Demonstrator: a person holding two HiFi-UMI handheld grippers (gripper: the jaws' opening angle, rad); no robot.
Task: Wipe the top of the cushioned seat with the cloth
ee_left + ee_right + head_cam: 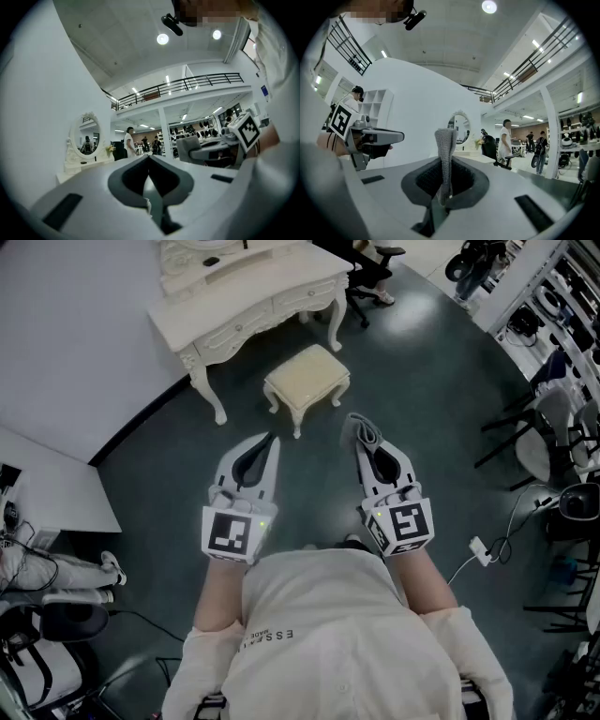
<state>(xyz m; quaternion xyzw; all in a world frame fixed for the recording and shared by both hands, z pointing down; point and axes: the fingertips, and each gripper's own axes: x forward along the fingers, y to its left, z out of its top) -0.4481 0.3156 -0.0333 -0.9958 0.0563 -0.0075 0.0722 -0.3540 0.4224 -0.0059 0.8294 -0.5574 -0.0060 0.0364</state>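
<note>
One soft, probably light cloth (446,154), pinched near its edge by right gripper (359,425); left gripper (272,440) pressed together, empty. Seat (307,373) at 12 o'clock.

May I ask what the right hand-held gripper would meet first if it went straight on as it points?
Probably the dressing table or its mirror: the right hand-held gripper, shut on the cloth, points about level, seemingly above the seat. Depth is unclear.

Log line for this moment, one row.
left tool: shut, empty | right tool: shut on grey cloth | cushioned stool: ahead, untouched | wipe: not begun
</note>
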